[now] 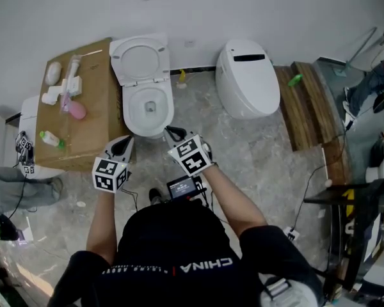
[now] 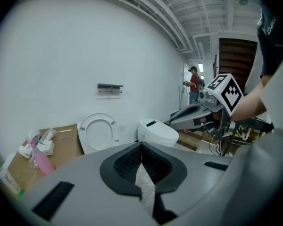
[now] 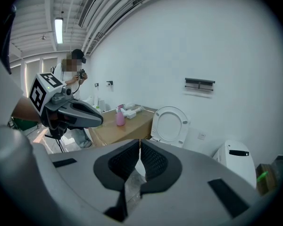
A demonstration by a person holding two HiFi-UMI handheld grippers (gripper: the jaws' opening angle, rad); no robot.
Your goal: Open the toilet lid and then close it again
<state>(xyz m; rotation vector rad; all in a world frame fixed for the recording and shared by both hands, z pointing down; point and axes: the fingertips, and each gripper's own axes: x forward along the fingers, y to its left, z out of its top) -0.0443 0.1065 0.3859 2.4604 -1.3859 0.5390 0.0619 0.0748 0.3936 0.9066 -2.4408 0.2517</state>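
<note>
The person is holding both claws out side by side, the left gripper [image 1: 127,141] and right gripper [image 1: 172,132] each keeping its jaws pressed together, gripping nothing. Just beyond their tips the toilet bowl [image 1: 148,107] is sitting uncovered, the toilet lid [image 1: 141,59] leaning raised against the wall, beside a cardboard box [image 1: 93,117].

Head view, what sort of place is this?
Likely a test room staged as a bathroom: an open toilet and a closed toilet stand side by side, with toiletries on a cardboard box.
</note>
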